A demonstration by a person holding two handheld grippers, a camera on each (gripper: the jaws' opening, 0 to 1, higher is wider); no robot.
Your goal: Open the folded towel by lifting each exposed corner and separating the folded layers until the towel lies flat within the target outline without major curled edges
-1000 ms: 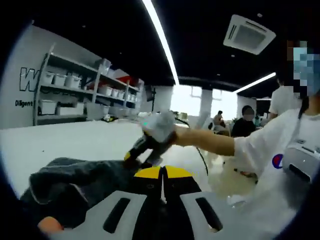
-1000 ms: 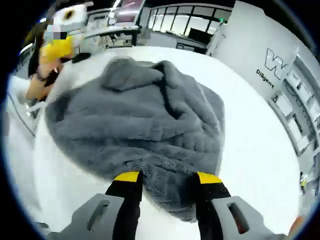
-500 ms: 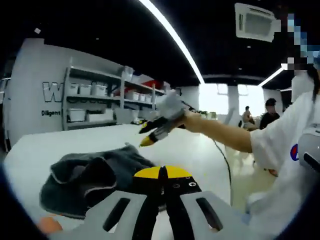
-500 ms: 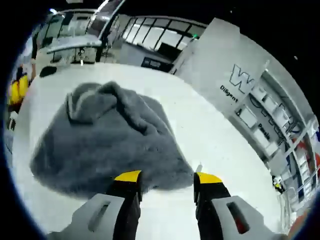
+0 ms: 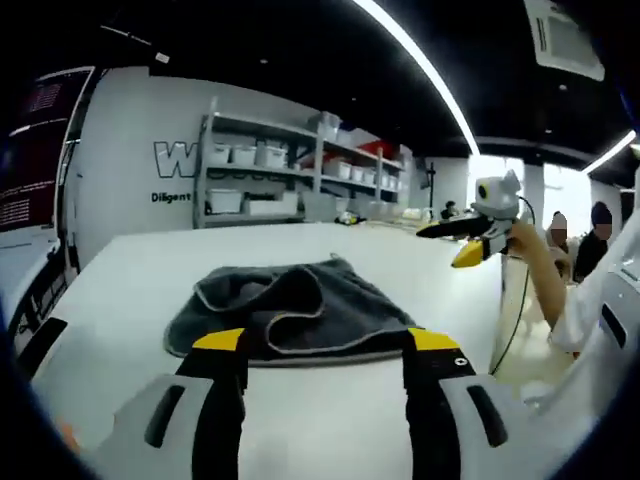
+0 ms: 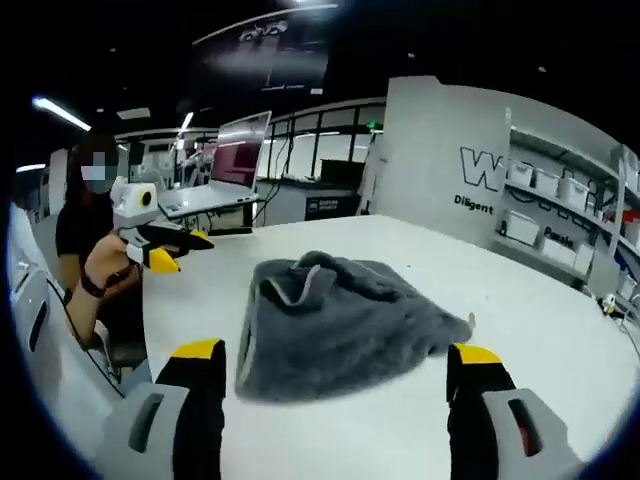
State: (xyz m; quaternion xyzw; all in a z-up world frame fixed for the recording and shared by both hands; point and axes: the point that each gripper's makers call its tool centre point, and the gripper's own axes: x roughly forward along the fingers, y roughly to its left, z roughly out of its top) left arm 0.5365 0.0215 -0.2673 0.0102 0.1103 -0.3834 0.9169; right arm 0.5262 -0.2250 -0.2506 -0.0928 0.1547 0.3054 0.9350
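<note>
Left gripper view looks across a wide white table, by far the biggest thing in front of us, its surface running back toward a pale wall with dark lettering. Against that wall stands a shelving rack loaded with white bins. The right gripper view takes in the same table from another side, with the lettered wall and the shelves off to the right, and a laptop on a desk further back.

Next in size is the grey towel — a rumpled, still folded heap lying on the table, one pale-edged layer curled back over the rest. In the right gripper view the towel sits mid-table, a hemmed fold standing up at its near-left side and a small tag poking out at its right corner.

The left gripper has its two yellow-tipped jaws spread wide, framing the towel's near edge without touching it. The right gripper is likewise spread wide, its tips on either side of the towel and clear of it.

Each tool appears in the other's view — the right gripper held up in a hand at the table's far right, the left gripper raised off the table's left edge.
</note>
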